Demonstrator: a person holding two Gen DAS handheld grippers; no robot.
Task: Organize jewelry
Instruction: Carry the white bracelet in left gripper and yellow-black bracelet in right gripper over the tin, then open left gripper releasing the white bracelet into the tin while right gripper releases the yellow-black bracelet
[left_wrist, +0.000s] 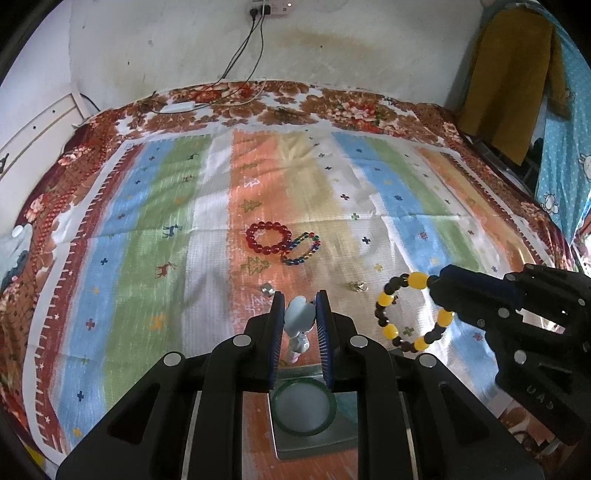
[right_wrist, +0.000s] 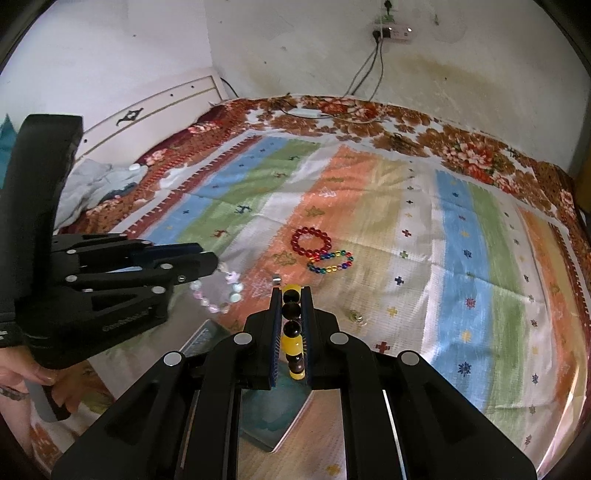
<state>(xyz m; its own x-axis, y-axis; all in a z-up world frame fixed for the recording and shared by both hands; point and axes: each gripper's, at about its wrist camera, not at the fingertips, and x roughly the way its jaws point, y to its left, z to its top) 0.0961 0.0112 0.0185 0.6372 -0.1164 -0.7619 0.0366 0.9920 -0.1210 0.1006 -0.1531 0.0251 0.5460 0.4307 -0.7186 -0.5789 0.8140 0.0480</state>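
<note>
Yellow-and-black bracelet (right_wrist: 293, 332) hangs clamped in the right gripper (right_wrist: 291, 295), the left gripper (left_wrist: 301, 299) pinching what seems a pale bracelet (right_wrist: 218, 291), tray (left_wrist: 314, 439) near, directly below.

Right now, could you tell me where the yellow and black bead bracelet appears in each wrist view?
Left wrist view: the yellow and black bead bracelet hangs at right of centre from the right gripper.
Right wrist view: it runs edge-on between the right gripper's pads, bottom centre.
Shared landmark: the red bead bracelet on the striped cloth.
</note>
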